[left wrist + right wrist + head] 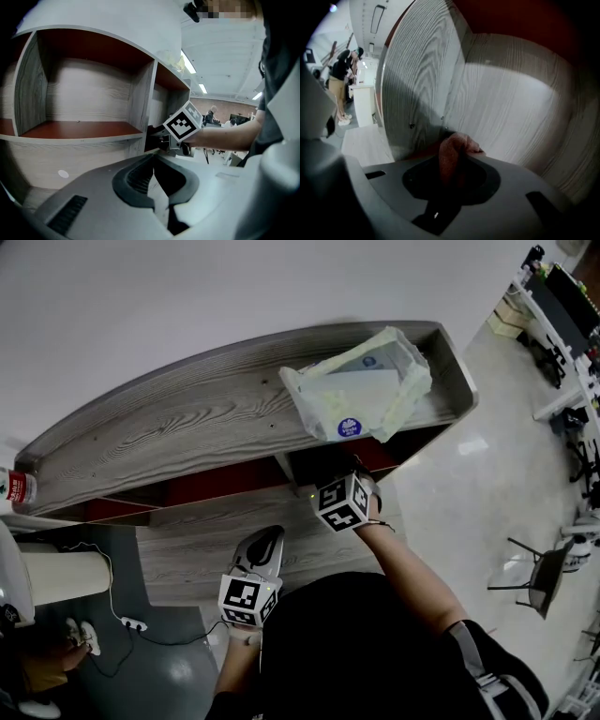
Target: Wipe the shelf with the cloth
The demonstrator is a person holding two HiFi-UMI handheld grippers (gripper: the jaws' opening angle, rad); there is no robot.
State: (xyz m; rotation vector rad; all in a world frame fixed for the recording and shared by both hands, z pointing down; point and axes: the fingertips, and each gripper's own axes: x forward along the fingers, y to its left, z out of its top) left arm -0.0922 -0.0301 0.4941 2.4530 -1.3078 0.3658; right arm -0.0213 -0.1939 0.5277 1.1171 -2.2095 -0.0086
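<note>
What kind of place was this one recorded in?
Probably an open office or lab workspace. A wood-grain shelf unit stands at the edge of a polished floor, with equipment-laden desks and a black chair beyond. Strip lights run along the ceiling.

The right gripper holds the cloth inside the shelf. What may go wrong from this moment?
1. Only a small bunch of the cloth shows between the fingers of the right gripper; hard rubbing might pull it out.
2. The plastic bag overhangs the front edge of the shelf top, just above that compartment; a bump could bring it down.
</note>
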